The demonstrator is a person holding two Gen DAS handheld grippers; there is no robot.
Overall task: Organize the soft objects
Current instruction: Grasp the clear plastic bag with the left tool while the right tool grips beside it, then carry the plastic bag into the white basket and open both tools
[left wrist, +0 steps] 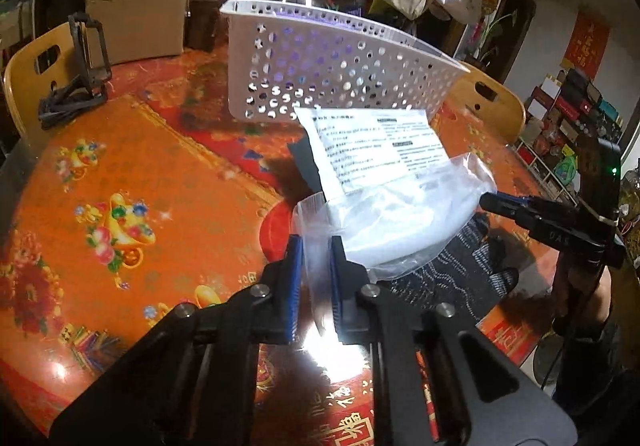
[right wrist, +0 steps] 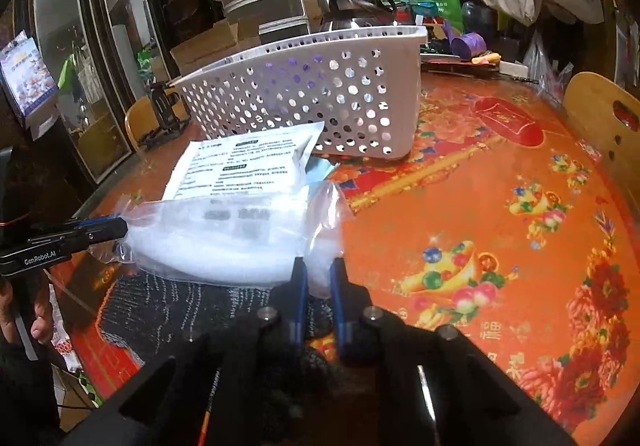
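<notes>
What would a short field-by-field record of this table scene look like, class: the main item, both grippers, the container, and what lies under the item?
main item: clear plastic bag with white soft contents, lying on the table
left gripper: shut on one edge of the bag
right gripper: shut on the opposite edge of the bag
container: white perforated basket, behind the bag
printed packet: between bag and basket, leaning toward the basket
under the bag: dark knitted cloth
surface: red and orange patterned tablecloth
</notes>
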